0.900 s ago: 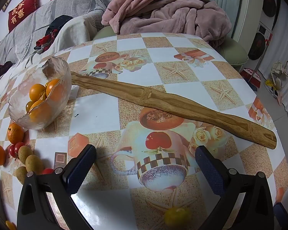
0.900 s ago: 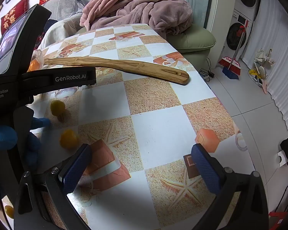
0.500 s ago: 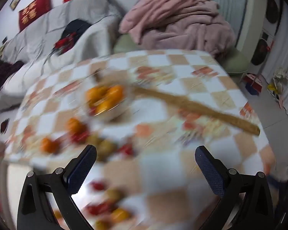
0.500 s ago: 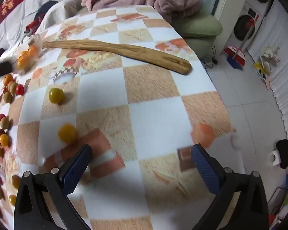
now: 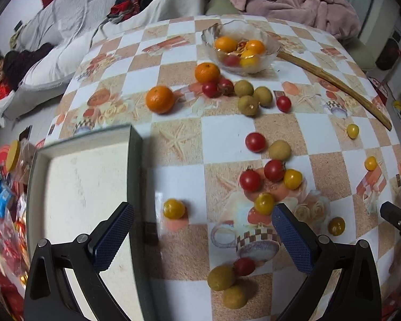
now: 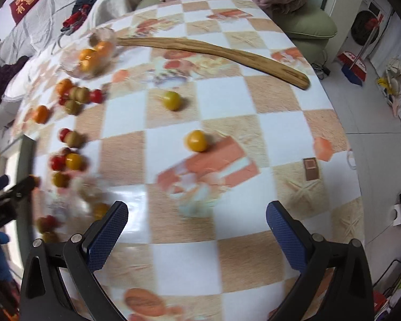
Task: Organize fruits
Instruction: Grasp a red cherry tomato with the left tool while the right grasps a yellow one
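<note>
1. Left wrist view: the left gripper (image 5: 200, 236) hangs over the tablecloth with its jaws spread wide and nothing between them. Loose fruit covers the table (image 5: 227, 131). A yellow cherry tomato (image 5: 174, 208) lies just beyond the gap, at about 11 o'clock from the point between the fingertips. A second yellow tomato (image 5: 264, 203) sits close to the right fingertip, at roughly 1 o'clock. A cluster of red tomatoes (image 5: 262, 175) lies farther out at 1 o'clock. Two tangerines (image 5: 159, 99) and several brownish-green round fruits (image 5: 250, 96) lie at 12 o'clock, short of the glass bowl (image 5: 268, 41), which already holds orange and red fruit. An empty white tray (image 5: 85, 176) occupies the 9 to 10 o'clock side; the left finger hangs over its edge. The step in hand looks like the choice of a first piece, with no pick yet made. The next move probably calls for a short advance, centring the jaws on the nearest yellow tomato and lowering before they close.

2. Right wrist view: the right gripper (image 6: 197, 230) is likewise wide apart and empty. A yellow-orange tomato (image 6: 196, 141) lies at 12 o'clock, well ahead of the tips, and another yellow one (image 6: 172, 100) lies beyond it at 11 o'clock. The blurred main scatter runs along the 9 to 10 o'clock edge. A long wooden stick (image 6: 214, 52) crosses the far side. For this hand, a straight reach forward seems the likeliest opening.
</note>
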Demonstrator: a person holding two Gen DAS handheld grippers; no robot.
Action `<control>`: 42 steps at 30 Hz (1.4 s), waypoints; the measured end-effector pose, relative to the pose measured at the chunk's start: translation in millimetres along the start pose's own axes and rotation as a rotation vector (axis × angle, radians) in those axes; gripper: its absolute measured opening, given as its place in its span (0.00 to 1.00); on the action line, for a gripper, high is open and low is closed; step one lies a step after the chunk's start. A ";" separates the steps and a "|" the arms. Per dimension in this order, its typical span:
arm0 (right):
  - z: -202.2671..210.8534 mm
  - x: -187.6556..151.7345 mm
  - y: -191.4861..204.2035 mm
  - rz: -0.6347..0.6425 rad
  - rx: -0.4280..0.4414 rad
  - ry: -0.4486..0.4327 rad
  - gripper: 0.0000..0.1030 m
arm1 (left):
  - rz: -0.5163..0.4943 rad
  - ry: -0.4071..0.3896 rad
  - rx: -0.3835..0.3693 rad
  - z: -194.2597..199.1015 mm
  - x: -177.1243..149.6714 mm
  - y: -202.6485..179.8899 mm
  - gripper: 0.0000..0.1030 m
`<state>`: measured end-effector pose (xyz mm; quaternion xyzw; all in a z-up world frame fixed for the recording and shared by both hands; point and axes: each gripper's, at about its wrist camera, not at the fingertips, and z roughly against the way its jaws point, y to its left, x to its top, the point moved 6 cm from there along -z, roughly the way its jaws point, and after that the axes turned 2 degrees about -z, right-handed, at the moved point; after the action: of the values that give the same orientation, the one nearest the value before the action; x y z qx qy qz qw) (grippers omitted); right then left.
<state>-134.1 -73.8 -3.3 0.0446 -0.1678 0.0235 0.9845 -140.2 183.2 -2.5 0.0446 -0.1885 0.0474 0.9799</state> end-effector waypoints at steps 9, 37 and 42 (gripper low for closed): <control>10.6 6.0 23.0 -0.029 -0.038 0.028 1.00 | -0.025 0.019 -0.052 -8.3 25.1 4.0 1.00; -27.0 25.6 3.2 -0.027 -0.019 0.084 1.00 | -0.155 0.026 -0.024 -68.2 63.8 -26.7 1.00; -40.5 30.1 -2.4 -0.020 -0.032 0.082 1.00 | -0.163 0.018 -0.025 -71.9 66.3 -37.0 1.00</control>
<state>-92.3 -71.4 -31.5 0.0295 -0.1270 0.0128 0.9914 -48.6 159.1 -46.8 0.0470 -0.1760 -0.0343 0.9827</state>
